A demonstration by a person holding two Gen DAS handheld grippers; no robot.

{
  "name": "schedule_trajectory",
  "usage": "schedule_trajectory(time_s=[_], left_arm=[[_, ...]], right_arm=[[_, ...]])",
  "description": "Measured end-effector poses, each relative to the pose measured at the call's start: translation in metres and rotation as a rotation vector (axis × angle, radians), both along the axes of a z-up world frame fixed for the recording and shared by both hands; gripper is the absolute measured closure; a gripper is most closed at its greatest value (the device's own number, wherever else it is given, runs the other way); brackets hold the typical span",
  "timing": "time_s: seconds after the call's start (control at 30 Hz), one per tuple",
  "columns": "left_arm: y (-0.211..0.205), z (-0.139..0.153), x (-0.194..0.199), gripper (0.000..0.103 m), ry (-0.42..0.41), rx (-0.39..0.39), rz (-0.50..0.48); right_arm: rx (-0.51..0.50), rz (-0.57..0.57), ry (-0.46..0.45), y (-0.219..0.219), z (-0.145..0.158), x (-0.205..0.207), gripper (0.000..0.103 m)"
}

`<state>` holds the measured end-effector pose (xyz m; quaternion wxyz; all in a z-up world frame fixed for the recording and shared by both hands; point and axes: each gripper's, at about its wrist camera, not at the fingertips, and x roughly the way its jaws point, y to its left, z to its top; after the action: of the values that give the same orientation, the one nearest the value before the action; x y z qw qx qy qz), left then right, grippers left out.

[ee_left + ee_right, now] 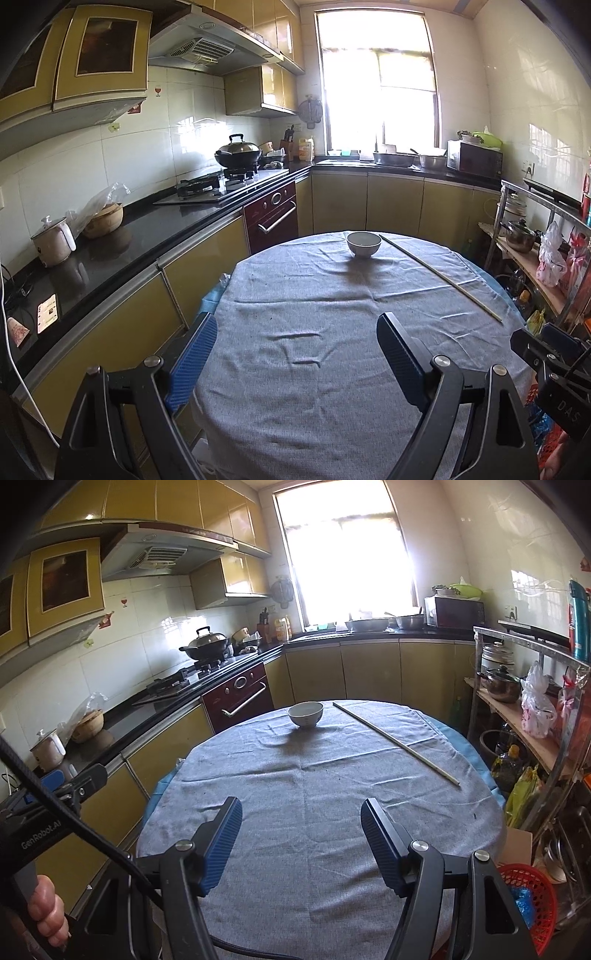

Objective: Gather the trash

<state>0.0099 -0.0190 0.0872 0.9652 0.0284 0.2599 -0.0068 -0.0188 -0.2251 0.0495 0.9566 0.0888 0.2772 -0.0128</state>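
Note:
A round table under a grey cloth [314, 314] [314, 775] fills both views. At its far side stands a small white bowl [364, 243] [305, 714]. A long thin pale stick [439, 277] [397, 743] lies slanting across the right part of the cloth. My left gripper [297, 347] hangs over the near edge of the table, open and empty. My right gripper [301, 834] is also over the near edge, open with only cloth between its blue pads. In the left wrist view the right gripper [546, 354] shows at the right edge.
A black counter [147, 229] with a gas hob [207, 186], a wok and an oven runs along the left. A metal rack [517, 701] with pots and bags stands right of the table. A red basket [532, 901] sits low at the right. A hand [44, 912] grips the left handle.

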Motion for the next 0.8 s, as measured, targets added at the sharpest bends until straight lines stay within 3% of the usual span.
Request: schedule_trajectory(time_s=[0.8], left_arm=[[0.012,0.006,0.028,0.015,-0.006,-0.046,-0.068]], right_arm=[[-0.061,-0.025,0.013,0.027,0.006,0.014,0.033]])
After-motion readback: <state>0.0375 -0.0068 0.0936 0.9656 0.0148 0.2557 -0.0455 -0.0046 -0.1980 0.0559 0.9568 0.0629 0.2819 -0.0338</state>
